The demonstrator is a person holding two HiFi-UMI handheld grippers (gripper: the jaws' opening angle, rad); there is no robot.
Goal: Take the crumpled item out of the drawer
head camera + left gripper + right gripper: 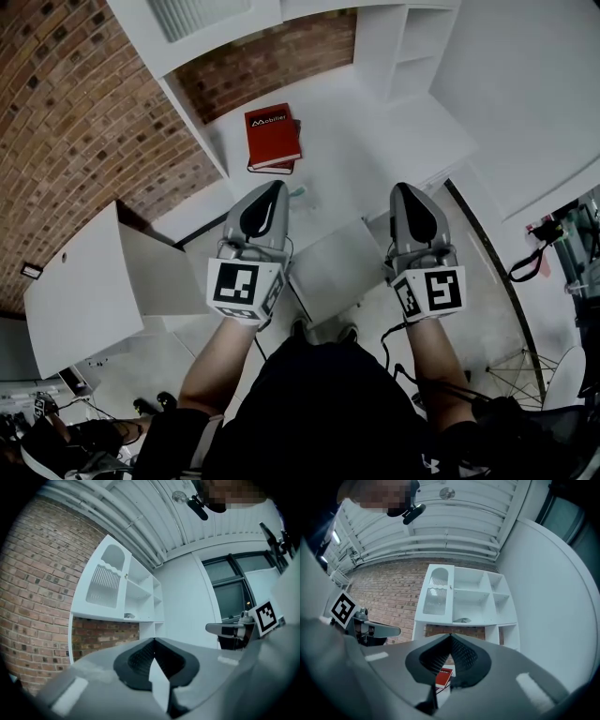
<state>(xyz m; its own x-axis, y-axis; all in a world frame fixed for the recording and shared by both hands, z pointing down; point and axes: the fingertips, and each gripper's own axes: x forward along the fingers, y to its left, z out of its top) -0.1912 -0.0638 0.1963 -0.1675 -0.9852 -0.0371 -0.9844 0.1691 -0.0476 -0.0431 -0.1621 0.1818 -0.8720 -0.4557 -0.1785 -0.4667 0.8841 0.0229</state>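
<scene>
Between the fingers of the left gripper there is nothing: they are clenched pad to pad. The right gripper is likewise closed and empty, with only the red book showing beneath its tips. Both are held up over the white desk, facing the shelf unit, so I judge no grasp is in hand. A small pale scrap just past the left tip may be the crumpled item, too small to tell, and the next move calls for finding it, opening and lowering.
</scene>
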